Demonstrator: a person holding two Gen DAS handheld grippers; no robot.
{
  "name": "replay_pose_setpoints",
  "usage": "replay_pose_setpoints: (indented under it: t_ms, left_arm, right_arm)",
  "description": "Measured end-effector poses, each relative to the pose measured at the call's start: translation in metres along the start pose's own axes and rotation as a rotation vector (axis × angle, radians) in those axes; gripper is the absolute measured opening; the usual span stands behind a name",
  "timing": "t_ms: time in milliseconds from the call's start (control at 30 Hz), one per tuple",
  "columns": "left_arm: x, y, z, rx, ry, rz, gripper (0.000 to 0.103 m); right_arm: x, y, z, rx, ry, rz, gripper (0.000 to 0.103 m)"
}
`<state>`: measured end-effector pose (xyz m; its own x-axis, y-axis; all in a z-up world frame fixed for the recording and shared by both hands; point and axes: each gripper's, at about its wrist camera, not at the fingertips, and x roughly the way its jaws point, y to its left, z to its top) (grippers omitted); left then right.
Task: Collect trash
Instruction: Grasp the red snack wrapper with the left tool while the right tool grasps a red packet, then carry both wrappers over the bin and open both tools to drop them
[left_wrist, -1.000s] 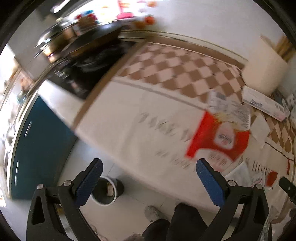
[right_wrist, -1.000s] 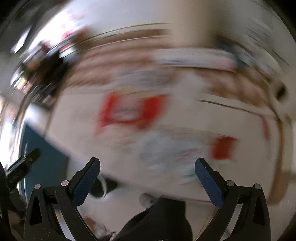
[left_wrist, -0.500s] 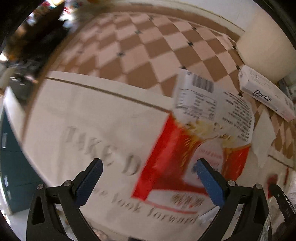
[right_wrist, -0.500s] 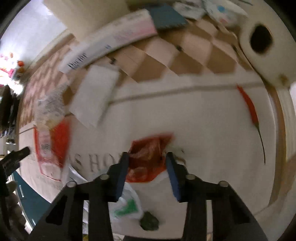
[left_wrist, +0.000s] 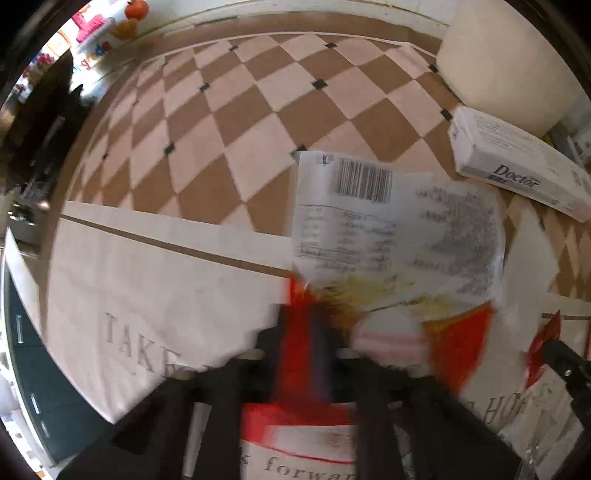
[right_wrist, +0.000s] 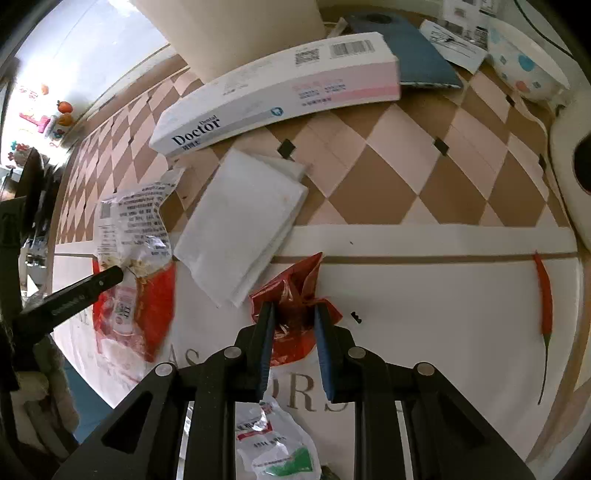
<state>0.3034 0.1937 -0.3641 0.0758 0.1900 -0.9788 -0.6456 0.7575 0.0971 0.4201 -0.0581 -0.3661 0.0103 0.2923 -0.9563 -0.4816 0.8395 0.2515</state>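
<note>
Left wrist view: left gripper (left_wrist: 314, 343) at lower centre, blurred, just closed, clamped on red-and-white snack bag (left_wrist: 399, 236) on desk (left_wrist: 155, 280).

Right wrist view: right gripper (right_wrist: 293, 325) at lower centre, closing, pinching crumpled red wrapper (right_wrist: 295, 291).

Tablecloth (right_wrist: 424, 317): cream with grey lettering and a thin brown line, bordered by a field of brown and pale pink diamonds with small black squares at the corners (left_wrist: 236, 122). Litter: a crumpled glossy red foil wrapper (right_wrist: 291, 291), a flat red-and-white plastic snack packet with black print and a barcode (left_wrist: 399, 236), a folded white paper napkin (right_wrist: 240, 225), a slim red chilli with a green stem (right_wrist: 546, 295), and a clear plastic bag with red and green print (right_wrist: 280, 450). Other items: a long white-and-pink carton lettered "Doctor" in dark blue (right_wrist: 280, 92), a dark teal flat case (right_wrist: 417, 55), a white bowl with blue and orange dots (right_wrist: 524, 66), and black grippers with blue pads (right_wrist: 320, 332).
</note>
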Motion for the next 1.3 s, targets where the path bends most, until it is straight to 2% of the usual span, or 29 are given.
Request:
replay_pose_setpoints:
  t_ms: [67, 167, 367, 433, 467, 500, 533, 633, 667, 700, 833, 1033, 1167, 1300]
  left_arm:
    - [-0.005, 0.002, 0.000, -0.015, -0.009, -0.003, 0.002]
    - [-0.027, 0.003, -0.005, -0.034, -0.055, 0.021, 0.000]
    - [-0.082, 0.010, -0.024, -0.072, -0.174, 0.073, 0.000]
    - [-0.094, 0.011, -0.031, -0.081, -0.205, 0.108, 0.000]
    - [-0.096, 0.015, -0.032, -0.084, -0.211, 0.117, 0.000]
    - [-0.096, 0.018, -0.033, -0.088, -0.216, 0.128, 0.000]
    - [-0.094, 0.018, -0.033, -0.089, -0.214, 0.140, 0.000]
    - [-0.093, 0.033, -0.035, -0.113, -0.206, 0.146, 0.000]
    - [-0.093, 0.045, -0.031, -0.121, -0.209, 0.149, 0.000]
    - [-0.094, 0.047, -0.032, -0.128, -0.213, 0.151, 0.000]
    - [-0.112, 0.056, -0.039, -0.145, -0.250, 0.157, 0.000]
    - [-0.142, 0.084, -0.055, -0.186, -0.317, 0.163, 0.000]
    - [-0.163, 0.111, -0.074, -0.227, -0.342, 0.169, 0.000]
    - [-0.183, 0.146, -0.099, -0.285, -0.374, 0.183, 0.000]
  right_arm:
    - [0.003, 0.004, 0.007, 0.005, 0.001, 0.010, 0.020]
    - [0.000, 0.004, 0.014, 0.026, -0.008, 0.045, 0.007]
    - [-0.020, 0.001, 0.021, 0.045, -0.038, 0.105, 0.006]
    - [-0.023, 0.000, 0.025, 0.079, -0.058, 0.125, 0.015]
    - [-0.020, 0.005, 0.029, 0.063, -0.044, 0.107, 0.040]
    - [-0.015, 0.008, 0.031, 0.055, -0.028, 0.101, 0.058]
    - [-0.012, 0.008, 0.031, 0.062, -0.028, 0.104, 0.060]
    - [0.010, 0.016, 0.031, 0.023, 0.006, 0.034, 0.059]
    - [0.015, 0.012, 0.026, 0.011, 0.018, 0.014, 0.055]
    - [0.014, 0.017, 0.024, -0.011, -0.019, -0.016, 0.038]
    - [0.016, 0.032, 0.019, -0.051, -0.030, -0.012, 0.033]
    - [-0.008, 0.051, 0.015, -0.078, -0.078, 0.039, 0.032]
    - [-0.034, 0.079, 0.008, -0.123, -0.121, 0.076, 0.032]
    - [-0.056, 0.123, -0.006, -0.187, -0.147, 0.124, 0.031]
